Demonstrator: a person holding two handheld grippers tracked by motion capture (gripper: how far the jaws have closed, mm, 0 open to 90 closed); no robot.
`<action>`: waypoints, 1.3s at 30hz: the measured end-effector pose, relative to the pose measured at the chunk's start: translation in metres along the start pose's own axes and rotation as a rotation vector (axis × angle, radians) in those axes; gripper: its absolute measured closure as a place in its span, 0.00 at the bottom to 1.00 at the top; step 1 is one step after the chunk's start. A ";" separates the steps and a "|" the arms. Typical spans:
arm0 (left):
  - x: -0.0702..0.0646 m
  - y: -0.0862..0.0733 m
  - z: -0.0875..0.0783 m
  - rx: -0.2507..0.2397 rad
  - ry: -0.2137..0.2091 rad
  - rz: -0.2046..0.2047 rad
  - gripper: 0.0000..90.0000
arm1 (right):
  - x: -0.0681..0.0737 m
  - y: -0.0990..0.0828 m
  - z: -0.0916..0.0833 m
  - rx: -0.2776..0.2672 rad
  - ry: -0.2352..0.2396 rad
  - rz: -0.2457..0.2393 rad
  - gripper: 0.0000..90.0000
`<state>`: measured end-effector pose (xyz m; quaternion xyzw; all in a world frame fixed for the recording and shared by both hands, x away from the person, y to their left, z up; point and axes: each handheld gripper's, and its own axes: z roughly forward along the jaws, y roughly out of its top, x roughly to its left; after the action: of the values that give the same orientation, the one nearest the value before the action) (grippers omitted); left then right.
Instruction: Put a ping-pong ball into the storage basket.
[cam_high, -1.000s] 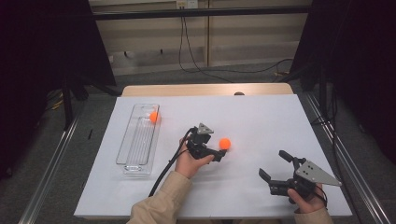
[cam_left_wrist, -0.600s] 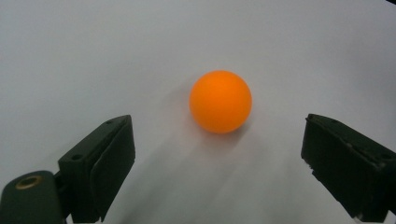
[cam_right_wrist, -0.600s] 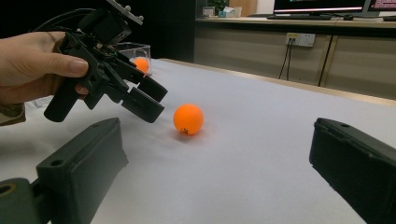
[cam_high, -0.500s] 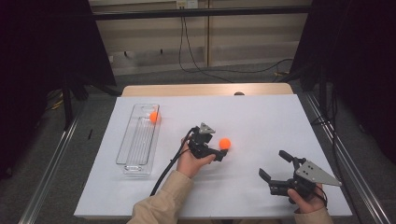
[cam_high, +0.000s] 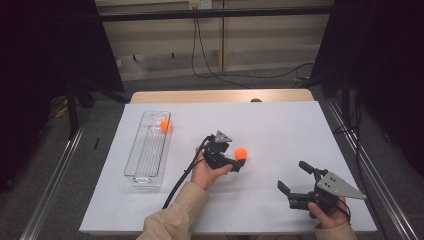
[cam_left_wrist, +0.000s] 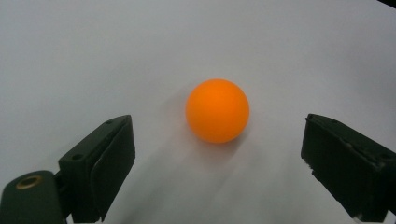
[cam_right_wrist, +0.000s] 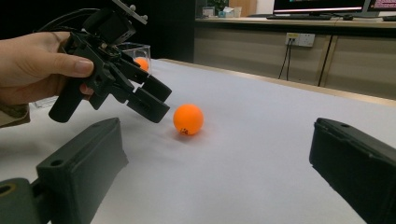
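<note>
With the left tongs (cam_high: 239, 163) spread wide around the orange ball (cam_high: 241, 153) resting on the white table (cam_high: 280, 125), right of the clear tray (cam_high: 148, 145), an off-centre squeeze could have rolled it away; the right tongs (cam_high: 296, 181) gaped empty.

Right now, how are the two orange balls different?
The near ball sits on the bare white table; the far ball lies inside the clear tray. The near ball is just ahead of the open left gripper; nothing is near the far ball. Both are round and orange.
</note>
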<state>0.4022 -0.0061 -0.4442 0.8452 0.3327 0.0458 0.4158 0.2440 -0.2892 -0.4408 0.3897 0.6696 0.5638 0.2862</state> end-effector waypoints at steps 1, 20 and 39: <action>0.000 0.000 0.000 0.000 0.000 0.000 0.11 | 0.000 0.000 0.000 0.001 0.000 -0.002 0.03; 0.000 0.001 0.006 0.002 0.007 0.008 0.15 | 0.000 0.000 0.000 0.003 0.000 0.000 0.03; -0.001 0.004 0.014 0.008 0.008 0.021 0.29 | 0.000 0.000 0.000 0.003 -0.001 -0.001 0.03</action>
<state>0.4086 -0.0176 -0.4506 0.8501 0.3254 0.0523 0.4107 0.2440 -0.2894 -0.4410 0.3902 0.6703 0.5625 0.2863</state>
